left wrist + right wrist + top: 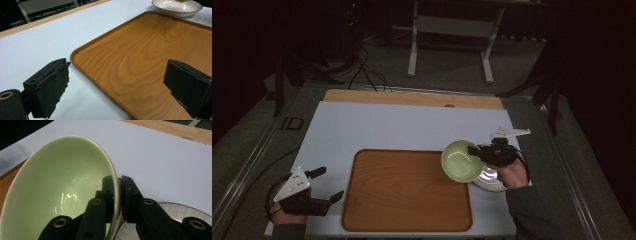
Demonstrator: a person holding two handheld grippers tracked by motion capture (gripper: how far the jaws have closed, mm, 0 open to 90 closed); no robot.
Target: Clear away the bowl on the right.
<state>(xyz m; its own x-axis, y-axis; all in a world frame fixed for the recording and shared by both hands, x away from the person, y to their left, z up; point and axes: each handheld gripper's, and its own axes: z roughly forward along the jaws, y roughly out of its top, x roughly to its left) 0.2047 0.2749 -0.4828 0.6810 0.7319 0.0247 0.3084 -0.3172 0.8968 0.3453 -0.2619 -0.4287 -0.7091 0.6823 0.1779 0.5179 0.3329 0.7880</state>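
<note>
Green bowl [460, 161], one, round and glossy glazed, hangs tilted over the right edge of the single wooden tray [407, 220] in the high view, its rim clamped by the right gripper [476, 150], above one white plate [492, 184] on the pale sheet-covered table [377, 125]. The left gripper [331, 184] rests at the table's left edge, jaws apart.

Left gripper view: two black padded jaws stand wide apart over the rounded-corner, wood-grained tray [150, 55]; the plate [175, 8] lies beyond.

Right gripper view: both jaws pinch the bowl's [57, 195] thin rim, the ribbed plate [175, 212] below. No writing is readable.
</note>
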